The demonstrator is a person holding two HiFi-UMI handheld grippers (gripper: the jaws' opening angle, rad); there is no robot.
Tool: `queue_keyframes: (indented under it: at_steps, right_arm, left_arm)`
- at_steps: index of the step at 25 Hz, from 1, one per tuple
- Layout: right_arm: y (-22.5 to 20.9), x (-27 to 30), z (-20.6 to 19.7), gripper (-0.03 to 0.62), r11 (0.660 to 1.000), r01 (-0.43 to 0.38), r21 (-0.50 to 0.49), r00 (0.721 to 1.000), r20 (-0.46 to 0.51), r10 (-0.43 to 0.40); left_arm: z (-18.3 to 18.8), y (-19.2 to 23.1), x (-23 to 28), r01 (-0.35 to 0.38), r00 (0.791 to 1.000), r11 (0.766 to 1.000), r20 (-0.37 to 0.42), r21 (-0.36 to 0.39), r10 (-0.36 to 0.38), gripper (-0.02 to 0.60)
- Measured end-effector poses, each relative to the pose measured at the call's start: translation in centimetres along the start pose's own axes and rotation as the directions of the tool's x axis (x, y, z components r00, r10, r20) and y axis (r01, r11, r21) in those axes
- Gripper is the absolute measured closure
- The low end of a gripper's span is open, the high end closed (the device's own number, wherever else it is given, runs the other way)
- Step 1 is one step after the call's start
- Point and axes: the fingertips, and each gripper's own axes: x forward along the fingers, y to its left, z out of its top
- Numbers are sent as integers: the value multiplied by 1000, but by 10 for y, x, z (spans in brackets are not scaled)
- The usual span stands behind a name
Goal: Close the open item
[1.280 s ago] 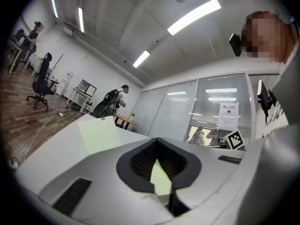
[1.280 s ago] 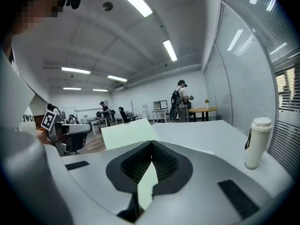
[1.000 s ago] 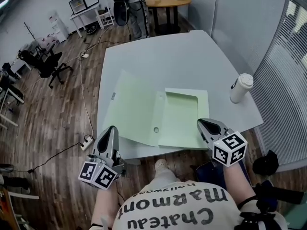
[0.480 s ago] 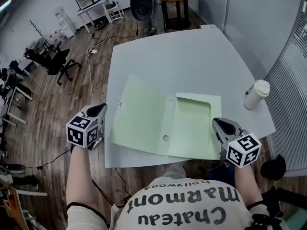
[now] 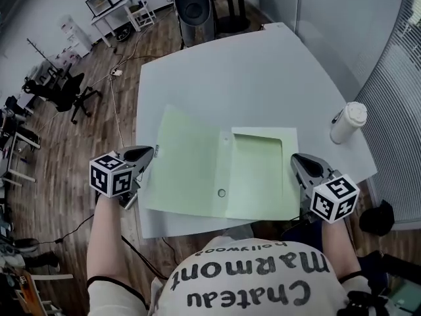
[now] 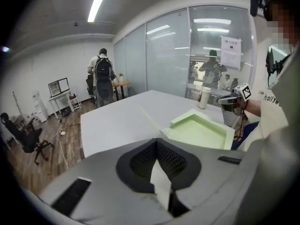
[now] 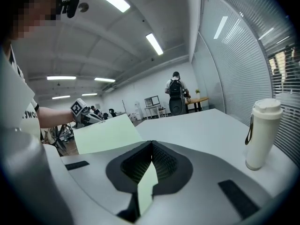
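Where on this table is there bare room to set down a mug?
The far half of the table, beyond the folder, is bare and widest. A smaller patch lies between the folder and the bottle. The near edge is crowded: the folder fills it, with the left tongs and right tongs at its sides.

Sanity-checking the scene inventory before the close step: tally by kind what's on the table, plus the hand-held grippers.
green folder: 1
white bottle: 1
hand-held gripper: 2 (left hand-held gripper, right hand-held gripper)
Total: 4
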Motion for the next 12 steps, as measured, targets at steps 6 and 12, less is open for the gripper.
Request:
queue_keyframes:
  at_steps: [6, 12]
  right_arm:
    - [-13, -4, -6, 595, 999, 26, 22, 999, 31, -27]
    - [-25, -31, -15, 595, 996, 77, 46, 996, 44, -79]
  left_arm:
    - [34, -61, 19, 153, 986, 982, 52, 114, -159, 588]
    - [82, -133, 45, 309, 928, 937, 164, 160, -334, 588]
